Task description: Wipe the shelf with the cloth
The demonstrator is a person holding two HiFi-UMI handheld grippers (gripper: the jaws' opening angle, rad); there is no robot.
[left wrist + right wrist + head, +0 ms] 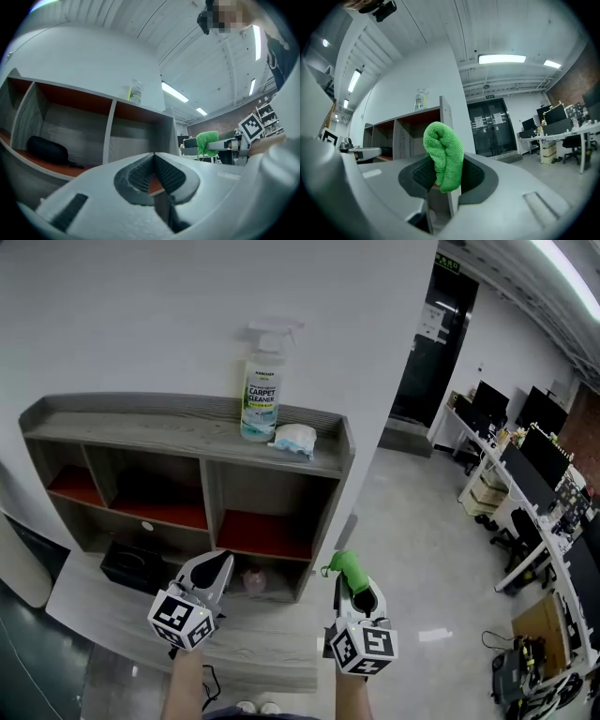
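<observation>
A grey wooden shelf (141, 427) with red-floored compartments stands against the white wall. My right gripper (349, 576) is shut on a folded green cloth (348, 567), which sticks up from between the jaws (443, 154). It hovers in front of the shelf's lower right corner, apart from it. My left gripper (218, 568) is shut with nothing in it, its jaws pressed together (153, 173), in front of the lower middle compartment. The green cloth (206, 141) also shows at the right of the left gripper view.
A carpet cleaner spray bottle (262, 390) and a crumpled white wipe (295, 439) sit on the shelf's top board. A black bag (131, 563) lies in the lower left compartment. A low grey platform (141, 615) runs under the shelf. Office desks with monitors (525, 465) stand at the right.
</observation>
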